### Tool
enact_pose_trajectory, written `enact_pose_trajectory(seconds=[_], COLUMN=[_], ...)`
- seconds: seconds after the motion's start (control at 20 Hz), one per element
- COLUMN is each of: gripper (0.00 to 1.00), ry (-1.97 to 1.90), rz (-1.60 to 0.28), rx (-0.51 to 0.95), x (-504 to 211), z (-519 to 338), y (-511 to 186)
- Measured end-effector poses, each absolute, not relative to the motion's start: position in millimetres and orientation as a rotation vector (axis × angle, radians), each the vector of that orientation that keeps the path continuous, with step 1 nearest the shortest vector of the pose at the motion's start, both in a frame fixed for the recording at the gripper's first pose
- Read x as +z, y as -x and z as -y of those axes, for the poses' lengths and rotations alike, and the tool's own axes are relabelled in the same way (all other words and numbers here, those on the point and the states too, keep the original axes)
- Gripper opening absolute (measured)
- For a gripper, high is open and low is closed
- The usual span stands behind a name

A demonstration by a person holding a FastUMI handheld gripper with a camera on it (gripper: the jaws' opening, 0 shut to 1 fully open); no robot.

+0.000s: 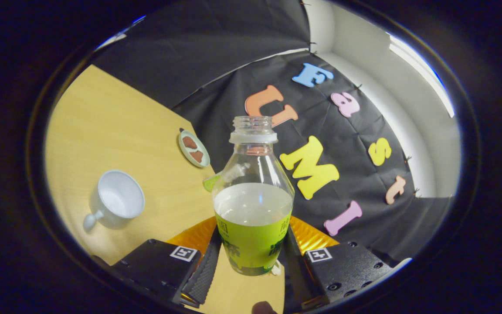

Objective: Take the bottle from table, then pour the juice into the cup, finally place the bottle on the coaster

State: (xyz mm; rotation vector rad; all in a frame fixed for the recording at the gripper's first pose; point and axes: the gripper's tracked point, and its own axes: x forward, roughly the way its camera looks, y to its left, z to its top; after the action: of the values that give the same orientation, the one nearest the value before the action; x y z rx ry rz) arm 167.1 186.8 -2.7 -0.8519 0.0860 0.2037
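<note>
Right, the gripper (251, 266) has its two fingers closed on the green-labelled lower part of the bottle (253, 205), one on each side, and the bottle looks lifted and tilted off the table (103, 126). Its cap is off and the juice sits about halfway up. The white cup (118, 200) stands well off to the side on the wood, its handle pointing toward us. Beyond it, near the wall, is a small dish (194, 149); I can't tell if that is the coaster. The risk I see is slopping: with the neck open, a quick swing toward the cup could spill juice before the mouth is over it.
</note>
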Motion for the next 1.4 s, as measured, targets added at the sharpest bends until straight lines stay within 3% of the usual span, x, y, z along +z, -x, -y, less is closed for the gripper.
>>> enact_pose_trajectory(seconds=[0.75, 1.4], gripper=[0.76, 0.77], ry=[0.105, -0.027], rz=[-0.142, -0.393], rx=[0.344, 0.329], x=[52.8, -64.6], z=[-170.3, -179.7], y=[-214.4, -286.1])
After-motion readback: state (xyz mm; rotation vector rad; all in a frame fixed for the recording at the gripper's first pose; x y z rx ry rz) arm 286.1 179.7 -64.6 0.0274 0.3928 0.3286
